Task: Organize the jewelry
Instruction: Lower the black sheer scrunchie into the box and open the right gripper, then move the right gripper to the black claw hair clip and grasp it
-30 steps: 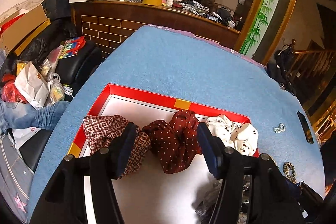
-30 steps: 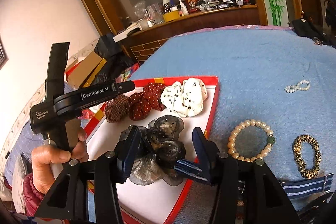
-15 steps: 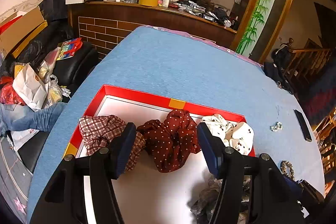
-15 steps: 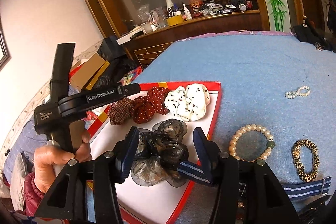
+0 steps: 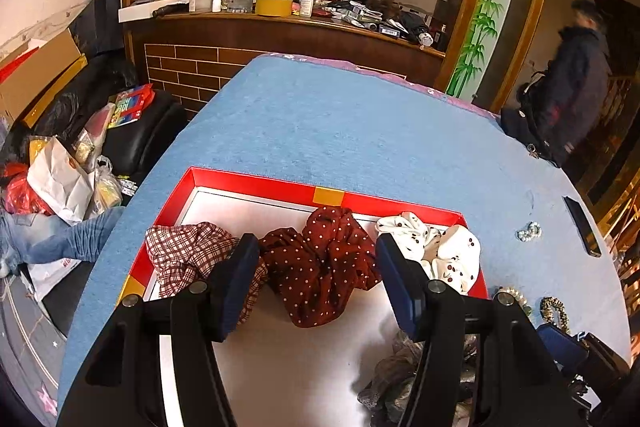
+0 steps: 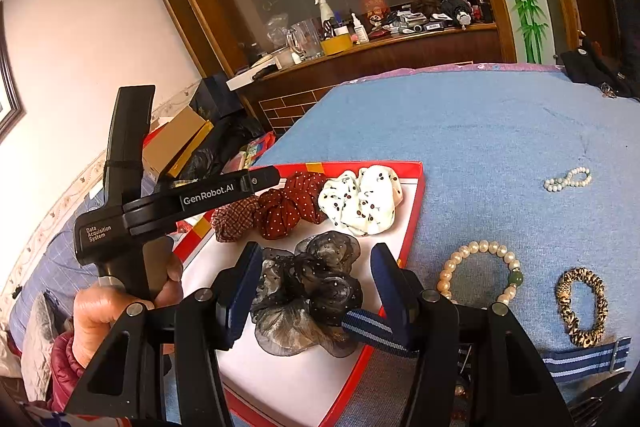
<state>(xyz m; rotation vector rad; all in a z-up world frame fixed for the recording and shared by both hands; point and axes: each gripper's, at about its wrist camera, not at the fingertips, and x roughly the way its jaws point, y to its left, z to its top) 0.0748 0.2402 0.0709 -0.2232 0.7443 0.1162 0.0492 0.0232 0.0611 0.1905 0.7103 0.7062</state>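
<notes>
A red-rimmed white tray [image 5: 256, 183] [image 6: 412, 211] lies on the blue table. It holds a plaid scrunchie [image 5: 184, 251], a red dotted scrunchie [image 5: 320, 259] [image 6: 288, 207], a white cherry scrunchie [image 5: 440, 247] [image 6: 360, 203] and a black sheer scrunchie [image 6: 312, 291]. My left gripper [image 5: 316, 259] is open and empty above the red scrunchie. My right gripper [image 6: 316, 275] is open above the black scrunchie. A pearl bracelet [image 6: 480, 271], a leopard band [image 6: 584, 303], a small bead bracelet [image 6: 568, 179] and a striped strap [image 6: 376, 331] lie right of the tray.
The left gripper's handle and the hand holding it [image 6: 120, 291] are at the left of the right wrist view. A black phone [image 5: 582, 227] lies near the table's right edge. A cluttered wooden counter [image 5: 280, 23] stands beyond the table. A person [image 5: 576, 83] stands far right.
Both grippers have risen and drawn back a little from the tray. A person has come into view at the far right of the left wrist view.
</notes>
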